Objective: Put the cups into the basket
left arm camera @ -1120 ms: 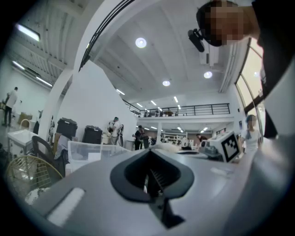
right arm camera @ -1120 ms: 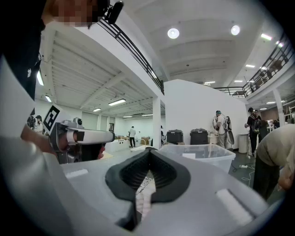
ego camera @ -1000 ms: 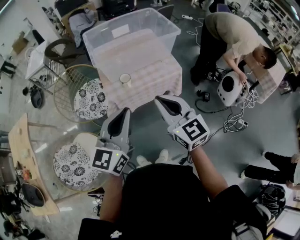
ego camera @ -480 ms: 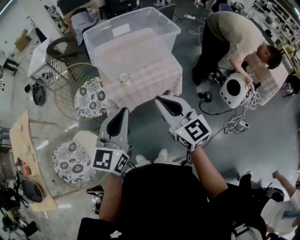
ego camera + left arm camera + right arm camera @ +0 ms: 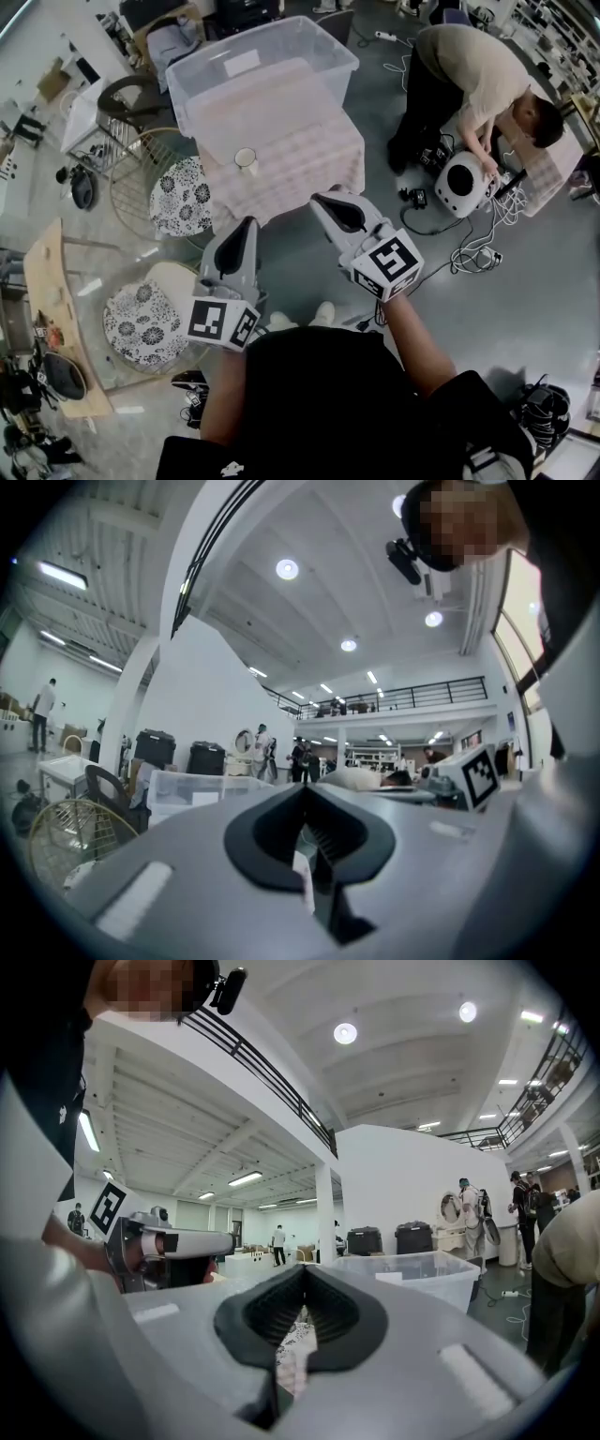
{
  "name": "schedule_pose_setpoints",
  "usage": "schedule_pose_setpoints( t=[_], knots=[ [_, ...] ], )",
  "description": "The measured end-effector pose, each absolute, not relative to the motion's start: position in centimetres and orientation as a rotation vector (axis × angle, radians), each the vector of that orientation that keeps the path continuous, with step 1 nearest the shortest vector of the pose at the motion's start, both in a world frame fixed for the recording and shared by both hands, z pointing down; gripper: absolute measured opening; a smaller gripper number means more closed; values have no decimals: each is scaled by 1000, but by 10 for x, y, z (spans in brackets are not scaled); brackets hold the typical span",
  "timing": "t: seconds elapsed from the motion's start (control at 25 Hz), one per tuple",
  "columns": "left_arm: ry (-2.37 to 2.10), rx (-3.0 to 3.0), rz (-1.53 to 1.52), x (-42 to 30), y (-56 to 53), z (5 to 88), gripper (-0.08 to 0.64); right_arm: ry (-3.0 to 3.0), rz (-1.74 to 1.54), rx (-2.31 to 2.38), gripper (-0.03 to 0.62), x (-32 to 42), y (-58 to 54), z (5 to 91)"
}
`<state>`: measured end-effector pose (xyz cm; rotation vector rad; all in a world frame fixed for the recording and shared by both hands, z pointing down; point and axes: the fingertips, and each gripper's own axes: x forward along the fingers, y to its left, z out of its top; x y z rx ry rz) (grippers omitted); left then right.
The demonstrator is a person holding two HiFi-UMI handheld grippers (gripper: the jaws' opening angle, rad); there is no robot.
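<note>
Table (image 5: 300, 159) under a checked cloth served as the reference point. One cup (image 5: 246, 158) stood upright on the cloth, toward the table's left side. It was just in front of the clear plastic bin (image 5: 309, 42) that occupied the table's far half, and appeared to be outside it. The left gripper (image 5: 246, 225) was held short of the table's near edge with its jaws together and nothing between them. The right gripper (image 5: 323, 199) pointed at the table's near edge, its jaws likewise closed and empty. Two wire stools with floral cushions (image 5: 180, 197) stood off the table's left side. A person (image 5: 469, 66) bent over a round white device (image 5: 459, 183) on the floor to the table's right.
</note>
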<state>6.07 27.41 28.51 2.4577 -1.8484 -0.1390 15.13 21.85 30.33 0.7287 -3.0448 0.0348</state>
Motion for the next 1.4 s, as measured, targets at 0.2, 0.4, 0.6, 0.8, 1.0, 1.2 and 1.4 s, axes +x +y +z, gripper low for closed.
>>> schedule_pose_setpoints(
  t=[0.2, 0.4, 0.6, 0.8, 1.0, 1.2, 1.4],
  knots=[
    [-1867, 2455, -125, 65, 270, 284, 8, -3050, 38, 719, 0, 157, 211, 305],
    [-1896, 2433, -125, 59, 268, 284, 8, -3059, 36, 697, 0, 155, 208, 305],
    [-1904, 2419, -126, 51, 262, 287, 8, -3058, 39, 677, 0, 147, 203, 308],
    [-1902, 2428, -143, 42, 253, 284, 8, -3056, 33, 666, 2, 136, 194, 310],
    [-1904, 2423, -141, 23, 237, 290, 8, -3042, 30, 650, 2, 115, 178, 316],
    [-1902, 2400, -142, -6, 212, 300, 8, -3031, 27, 621, 0, 86, 158, 321],
    [-1889, 2404, -144, -33, 184, 300, 8, -3011, 37, 634, 0, 60, 129, 324]
  ],
)
